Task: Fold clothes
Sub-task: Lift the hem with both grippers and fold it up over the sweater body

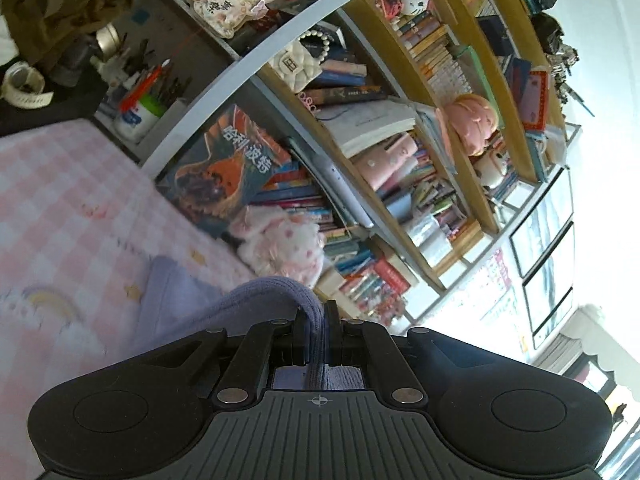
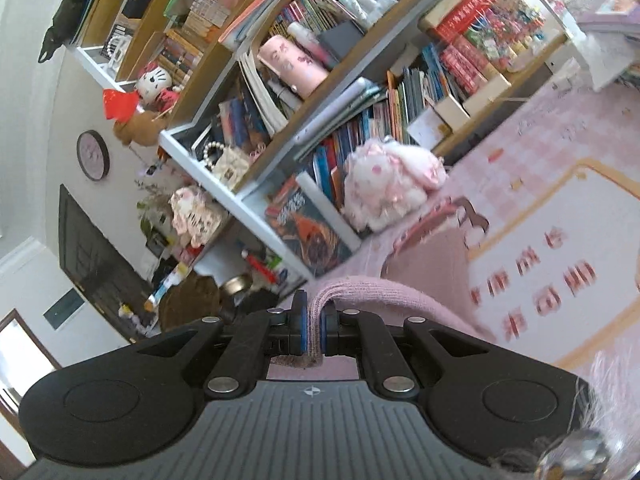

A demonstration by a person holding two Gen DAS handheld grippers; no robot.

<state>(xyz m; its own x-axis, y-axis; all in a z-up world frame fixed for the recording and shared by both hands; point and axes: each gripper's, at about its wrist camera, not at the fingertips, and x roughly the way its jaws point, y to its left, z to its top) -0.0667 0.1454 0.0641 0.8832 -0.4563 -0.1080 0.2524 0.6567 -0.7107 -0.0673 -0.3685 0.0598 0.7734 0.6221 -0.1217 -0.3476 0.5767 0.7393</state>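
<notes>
Left gripper [image 1: 317, 334] clamped tight on a ribbed knit edge of the garment [image 1: 256, 300], lavender-looking in this view; fabric runs up between the pads, arches over, and falls away to the left onto the bed [image 1: 72, 208]. Right gripper [image 2: 314, 328] likewise pinched shut on a ribbed pink edge of the sweater [image 2: 420, 264], likely the same piece under different light, though not certain from these views alone. Beyond the right gripper, the knit spreads out across the bed cover [image 2: 560, 152], a darker trimmed opening, perhaps a neckline, visible near a frilly plush toy [image 2: 388, 188]. Checked pink cover with a rainbow print [image 1: 52, 304] underneath on the left side. Past the cloth, a crowded bookshelf [image 1: 400, 128] fills the background in both views; a pen pot [image 1: 140, 116] sits beside the bed's head end. Both views tilted and aimed near level, so both held edges appear raised off the bed rather than lying flat. Step judged: a two-handed lift of one edge, start of a fold, no crease laid yet. Next move calls for carrying both corners together, level with each other, over the spread part of the garment, keeping the edge taut between the hands, then lowering before letting go. Far end of the garment hidden; alignment cannot be checked here.
</notes>
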